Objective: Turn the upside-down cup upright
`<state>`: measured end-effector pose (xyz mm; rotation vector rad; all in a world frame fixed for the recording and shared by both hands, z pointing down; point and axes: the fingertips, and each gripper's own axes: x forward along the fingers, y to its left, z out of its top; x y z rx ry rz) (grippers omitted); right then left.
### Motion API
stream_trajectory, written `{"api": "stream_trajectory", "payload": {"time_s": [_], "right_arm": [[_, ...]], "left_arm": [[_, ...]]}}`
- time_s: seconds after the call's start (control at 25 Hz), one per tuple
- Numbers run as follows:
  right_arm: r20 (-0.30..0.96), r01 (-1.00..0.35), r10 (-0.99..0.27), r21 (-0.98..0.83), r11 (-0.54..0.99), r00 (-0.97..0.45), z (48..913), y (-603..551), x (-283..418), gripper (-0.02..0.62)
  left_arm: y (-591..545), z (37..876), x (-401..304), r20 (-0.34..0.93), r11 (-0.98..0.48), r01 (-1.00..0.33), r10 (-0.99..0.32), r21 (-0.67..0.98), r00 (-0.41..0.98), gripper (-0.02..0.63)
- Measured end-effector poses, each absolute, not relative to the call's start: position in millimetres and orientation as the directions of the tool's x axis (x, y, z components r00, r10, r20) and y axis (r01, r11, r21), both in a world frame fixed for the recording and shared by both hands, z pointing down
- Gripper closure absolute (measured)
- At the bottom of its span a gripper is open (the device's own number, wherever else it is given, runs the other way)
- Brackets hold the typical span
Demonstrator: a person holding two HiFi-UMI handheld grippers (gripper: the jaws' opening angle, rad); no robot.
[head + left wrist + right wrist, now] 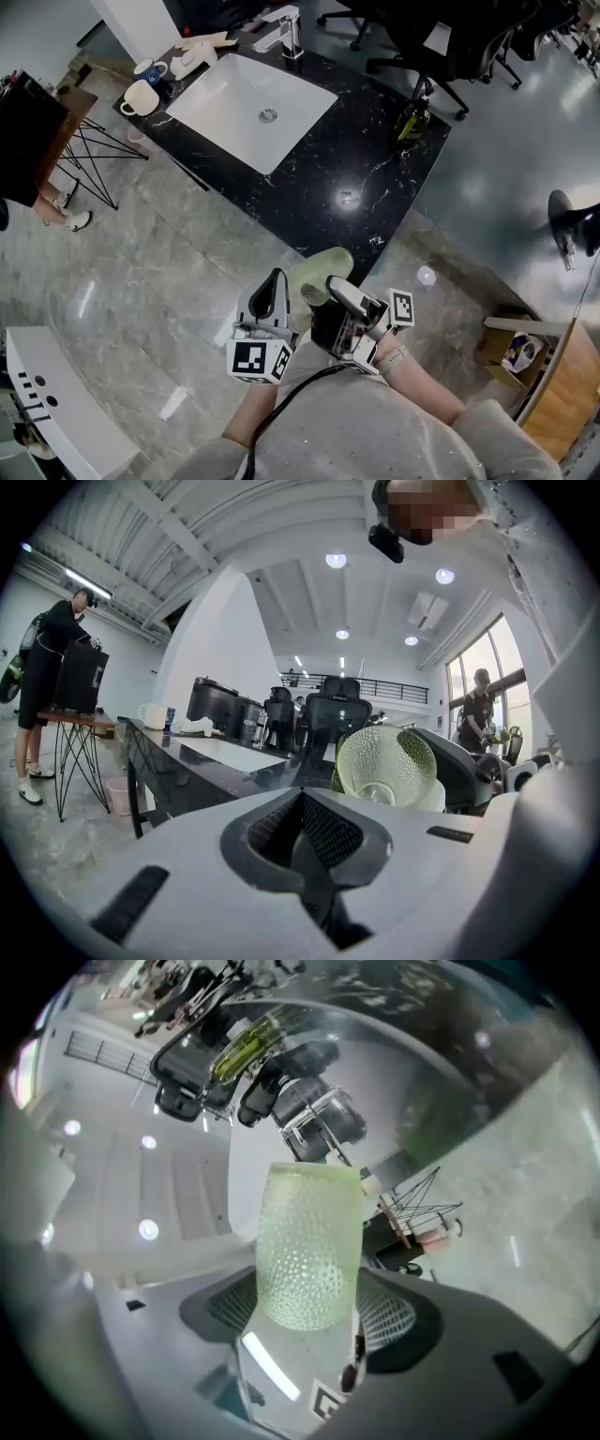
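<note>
A pale green dimpled cup (321, 272) is held in the air over the grey floor, just short of the black counter's near corner. My right gripper (339, 289) is shut on it. In the right gripper view the cup (307, 1246) stands lengthwise between the two pads, one end pointing away from the camera. My left gripper (274, 292) hangs close beside it on the left, shut with nothing in it, and its pads (302, 834) meet. From the left gripper view one round end of the cup (386, 766) faces the camera; I cannot tell if it is the mouth or the base.
A black marble counter (375, 178) holds a white sink (246, 108), a faucet (283, 30), two mugs (145, 86) and a dark bottle (412, 117). Office chairs (441, 42) stand behind it. A person (42, 682) stands by a black box on a wire stand. A cardboard box (514, 349) sits at right.
</note>
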<state>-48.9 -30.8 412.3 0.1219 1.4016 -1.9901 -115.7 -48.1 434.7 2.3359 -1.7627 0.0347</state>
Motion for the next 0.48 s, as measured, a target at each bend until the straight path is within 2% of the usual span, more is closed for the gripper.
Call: {"api": "stream_trajectory", "payload": {"time_s": [0.24, 0.48], "right_arm": [[-0.565, 0.803, -0.626, -0.571, -0.174, -0.537, 411.8, -48.0, -35.3, 0.264], [-0.63, 0.898, -0.669, -0.418, -0.136, -0.395, 413.2, -56.7, -28.4, 0.264]], "left_arm": [[-41.3, 437.7, -128.2, 0.178, -0.263, -0.956, -0.942, 0.13, 0.283, 0.6], [-41.6, 438.2, -129.0, 0.196, -0.292, -0.951, -0.931, 0.107, 0.308, 0.6]]}}
